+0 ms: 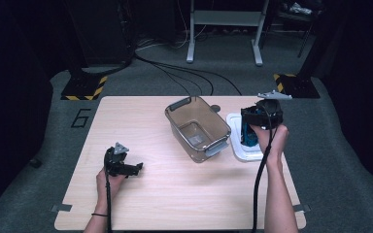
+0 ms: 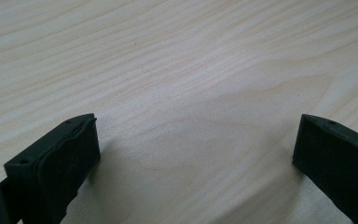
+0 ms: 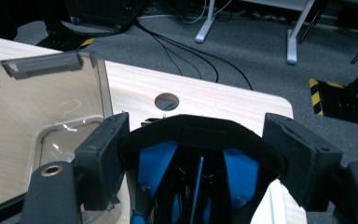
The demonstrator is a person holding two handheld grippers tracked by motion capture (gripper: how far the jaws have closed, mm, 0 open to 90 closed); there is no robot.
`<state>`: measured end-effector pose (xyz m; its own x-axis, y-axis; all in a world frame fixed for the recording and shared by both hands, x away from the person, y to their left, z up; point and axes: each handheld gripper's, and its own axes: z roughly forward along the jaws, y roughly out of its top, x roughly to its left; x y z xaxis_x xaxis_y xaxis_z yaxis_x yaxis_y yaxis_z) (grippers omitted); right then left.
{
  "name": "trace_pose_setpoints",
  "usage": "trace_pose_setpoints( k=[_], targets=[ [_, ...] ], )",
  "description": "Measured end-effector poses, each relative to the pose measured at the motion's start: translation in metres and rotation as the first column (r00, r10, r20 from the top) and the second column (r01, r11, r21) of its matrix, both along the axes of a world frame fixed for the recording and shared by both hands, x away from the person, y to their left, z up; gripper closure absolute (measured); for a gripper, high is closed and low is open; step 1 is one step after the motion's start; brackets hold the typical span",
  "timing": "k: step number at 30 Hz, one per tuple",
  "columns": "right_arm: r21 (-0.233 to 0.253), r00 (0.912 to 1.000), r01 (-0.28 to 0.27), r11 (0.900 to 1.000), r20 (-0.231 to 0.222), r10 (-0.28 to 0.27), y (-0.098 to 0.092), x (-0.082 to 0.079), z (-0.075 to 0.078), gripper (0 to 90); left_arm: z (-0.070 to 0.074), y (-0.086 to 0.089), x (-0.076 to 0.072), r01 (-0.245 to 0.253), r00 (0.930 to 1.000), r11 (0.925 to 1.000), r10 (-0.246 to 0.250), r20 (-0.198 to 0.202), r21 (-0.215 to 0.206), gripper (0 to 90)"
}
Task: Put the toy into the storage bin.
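Observation:
A black object with blue inner parts [image 1: 248, 132] hangs over the right side of the table, and my right gripper [image 1: 261, 118] is shut on it. In the right gripper view its black curved band [image 3: 200, 135] spans the gap, with a jaw pressed against each end. A white lid [image 1: 239, 151] lies flat under it. Beside it stands a clear plastic bin [image 1: 197, 127] with grey handles, nothing in it. My left gripper [image 1: 135, 169] rests low over the bare wood at the front left. In its own view the left gripper [image 2: 196, 140] stands open with only tabletop between the jaws.
The light wooden table [image 1: 175, 194] has a round cable hole [image 1: 215, 108] behind the bin. The bin's clear wall [image 3: 51, 93] stands just left of my right gripper. Cables and metal stand legs [image 1: 223, 29] cover the grey floor beyond the far edge.

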<state>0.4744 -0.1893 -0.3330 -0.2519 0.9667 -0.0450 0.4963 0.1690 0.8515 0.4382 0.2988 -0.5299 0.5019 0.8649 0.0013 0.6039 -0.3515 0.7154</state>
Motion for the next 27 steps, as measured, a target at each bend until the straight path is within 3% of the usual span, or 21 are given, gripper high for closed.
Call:
trace_pose_setpoints(
  k=[11, 27],
  targets=[
    [-0.015, 0.9993, -0.009, 1.000, 0.036, 0.009, 0.008, 0.006, 0.021, 24.0, 0.000, 0.000, 0.000, 0.000, 1.0000, 1.0000, 0.000, 0.000, 0.000, 0.4],
    [-0.028, 0.9940, -0.068, 0.997, 0.084, 0.070, 0.032, 0.011, 0.049, 24.0, 0.000, 0.000, 0.000, 0.001, 1.0000, 1.0000, -0.001, 0.000, 0.001, 0.4]
  ],
)
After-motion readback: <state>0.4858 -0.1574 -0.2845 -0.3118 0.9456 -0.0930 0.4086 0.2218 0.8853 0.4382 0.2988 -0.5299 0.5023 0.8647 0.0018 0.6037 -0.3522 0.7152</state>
